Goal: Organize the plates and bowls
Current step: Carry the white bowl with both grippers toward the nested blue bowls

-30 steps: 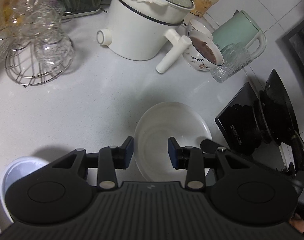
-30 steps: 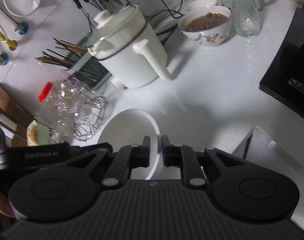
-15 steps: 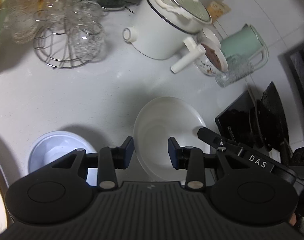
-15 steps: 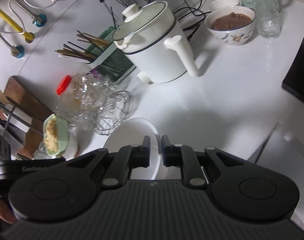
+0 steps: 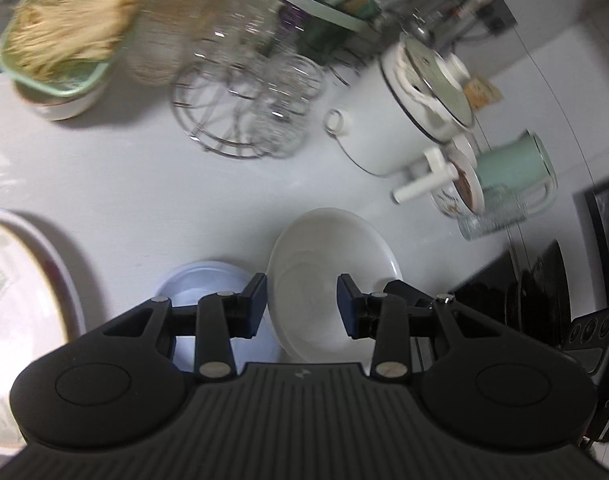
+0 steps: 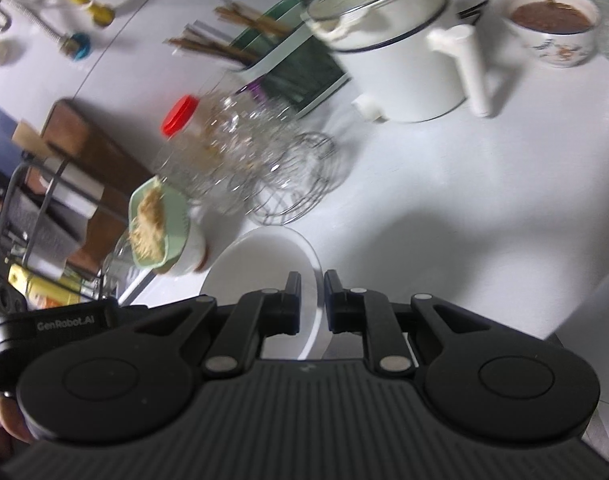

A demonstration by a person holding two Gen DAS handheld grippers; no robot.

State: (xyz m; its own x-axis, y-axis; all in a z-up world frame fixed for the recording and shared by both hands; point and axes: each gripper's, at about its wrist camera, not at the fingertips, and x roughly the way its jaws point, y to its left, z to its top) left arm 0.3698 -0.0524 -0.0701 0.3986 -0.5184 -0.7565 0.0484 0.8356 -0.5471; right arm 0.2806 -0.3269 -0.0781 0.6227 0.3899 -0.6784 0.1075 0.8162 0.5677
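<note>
The right gripper (image 6: 311, 300) is clamped on the rim of a white plate (image 6: 260, 264), its jaws nearly together with the thin edge standing between them. The left gripper (image 5: 302, 306) is at the narrow end of its travel, yet a gap shows between its pads; whether they press the near part of the plate (image 5: 328, 264), which sits in that gap, I cannot tell. In the left wrist view the plate appears to hang above the worktop (image 5: 124, 184), carried between the two grippers.

Just at nine o'clock of the plate, partly under the left gripper, a pale blue plate (image 5: 200, 280) rests on the worktop. Further out at nine o'clock lies the rim of a large patterned dish (image 5: 60, 256). At eleven o'clock stands a wire rack of glasses (image 5: 248, 120), at one o'clock a white lidded pot (image 5: 396, 120), and beside its handle a bowl of brown food (image 5: 460, 188).

The likely aim is to stack the white plate onto the blue one. The right grip holds only a smooth, thin rim, so a tilt or quick swing could let the plate slide out and chip on the worktop or crack the blue plate. Both views are blurred by motion; a wide swing near the glasses could knock them.
</note>
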